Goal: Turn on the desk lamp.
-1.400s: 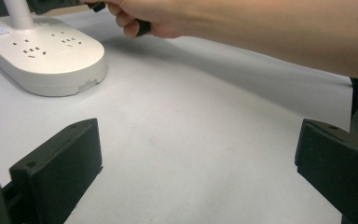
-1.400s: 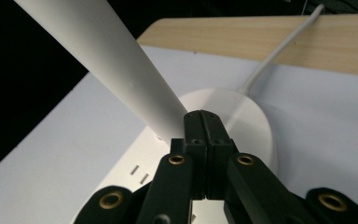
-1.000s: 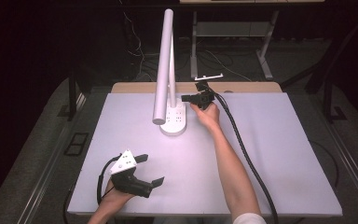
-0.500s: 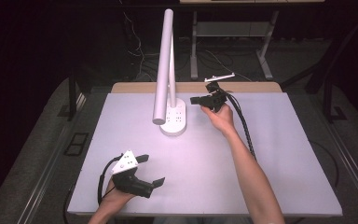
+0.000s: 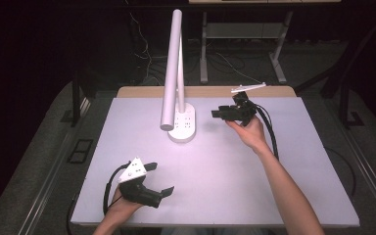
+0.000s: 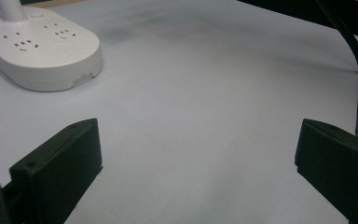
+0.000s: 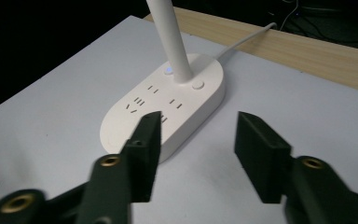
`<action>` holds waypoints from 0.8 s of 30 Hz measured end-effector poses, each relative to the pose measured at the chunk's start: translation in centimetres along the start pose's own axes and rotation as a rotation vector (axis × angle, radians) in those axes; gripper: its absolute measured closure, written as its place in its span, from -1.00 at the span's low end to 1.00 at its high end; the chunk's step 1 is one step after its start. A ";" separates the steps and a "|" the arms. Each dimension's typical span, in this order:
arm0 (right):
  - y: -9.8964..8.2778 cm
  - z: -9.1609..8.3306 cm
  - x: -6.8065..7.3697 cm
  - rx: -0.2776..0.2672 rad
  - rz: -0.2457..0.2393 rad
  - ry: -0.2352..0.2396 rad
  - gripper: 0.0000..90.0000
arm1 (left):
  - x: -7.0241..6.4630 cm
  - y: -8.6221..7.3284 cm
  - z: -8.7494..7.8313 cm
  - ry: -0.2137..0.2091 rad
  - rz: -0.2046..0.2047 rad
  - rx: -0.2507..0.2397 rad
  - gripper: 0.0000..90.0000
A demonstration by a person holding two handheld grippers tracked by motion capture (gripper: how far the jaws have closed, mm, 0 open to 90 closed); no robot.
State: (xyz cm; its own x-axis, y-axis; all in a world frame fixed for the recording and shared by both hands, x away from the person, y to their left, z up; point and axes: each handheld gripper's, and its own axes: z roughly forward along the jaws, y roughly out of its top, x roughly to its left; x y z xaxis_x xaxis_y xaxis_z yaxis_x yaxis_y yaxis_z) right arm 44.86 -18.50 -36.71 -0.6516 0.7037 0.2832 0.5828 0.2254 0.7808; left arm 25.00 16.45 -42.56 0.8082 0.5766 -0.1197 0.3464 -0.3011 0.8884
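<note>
Holding right gripper point(image 5: 215, 114) off the table point(image 5: 235, 191), just right of the lamp base point(image 5: 183, 129), and aiming its 2 jaws leftward at that base. Having just been opening those jaws to a middling gap, with nothing between them. Seeing, in the right gripper view, right gripper point(image 7: 196, 126) standing near the base point(image 7: 200, 100) without touching it: base lying straight ahead and a little to the left, 1 jaw tip overlapping its near edge in the picture only. Probably pointing this way because of the 2 buttons beside the stem point(image 7: 175, 42): a lit 1 point(image 7: 168, 71) and a plain 1 point(image 7: 197, 85), both beyond the jaw tips.

Parking left gripper point(image 5: 160, 178) low at the table's near left, jaws wide and gripping nothing. Likely keeping it there to stay clear of the work; in the left gripper view, base point(image 6: 42, 51) lying well apart, up and to the left of the jaws.

Finding the lamp at the table's far middle, base flat on the surface, head point(image 5: 172, 68) leaning toward the near side, cord point(image 7: 249, 39) running off over the far edge.
</note>
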 end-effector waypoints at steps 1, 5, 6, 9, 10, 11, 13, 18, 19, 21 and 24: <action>-0.2 -0.4 0.0 0.000 -0.002 -0.002 -0.18 | 0.0 0.0 0.0 0.000 -0.001 0.000 -1.00; -0.9 -2.0 0.2 0.014 -0.020 -0.045 -0.53 | -0.2 0.0 0.2 -0.003 0.009 0.009 -1.00; -1.1 -2.4 0.2 0.008 -0.022 -0.048 -0.66 | -0.2 0.0 0.2 -0.005 0.010 0.010 -1.00; -2.0 -3.6 0.0 -0.006 -0.014 -0.027 -0.88 | -0.2 0.0 0.3 -0.005 0.010 0.013 -1.00; -2.3 -3.9 0.0 0.000 -0.009 -0.017 -0.99 | -0.2 0.0 0.3 -0.005 0.010 0.013 -1.00; -2.6 -4.3 0.0 0.006 -0.008 -0.010 -1.00 | -0.2 0.0 0.3 -0.004 0.009 0.012 -1.00; -3.3 -4.9 0.2 0.005 -0.008 -0.009 -1.00 | -0.2 0.0 0.2 -0.003 0.009 0.012 -1.00; -4.8 -6.5 0.7 -0.004 -0.006 -0.001 -1.00 | -0.2 0.0 0.2 -0.001 0.006 0.011 -1.00; -5.1 -6.8 0.8 -0.007 -0.006 -0.002 -1.00 | -0.3 0.0 0.3 -0.001 0.006 0.008 -1.00; -5.7 -7.4 1.2 -0.016 0.001 -0.001 -1.00 | -0.3 0.0 0.3 -0.001 0.010 0.014 -1.00; -6.8 -8.1 1.6 -0.030 -0.001 0.003 -1.00 | -0.4 0.0 0.3 -0.001 0.011 0.013 -1.00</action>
State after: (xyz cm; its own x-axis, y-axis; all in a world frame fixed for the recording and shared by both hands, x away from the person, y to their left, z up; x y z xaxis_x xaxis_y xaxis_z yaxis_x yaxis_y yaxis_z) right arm 35.91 -24.42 -37.06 -0.6536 0.7016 0.2839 0.5672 0.2056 0.7975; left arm 24.81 15.99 -42.67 0.8126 0.5722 -0.1109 0.3438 -0.3168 0.8840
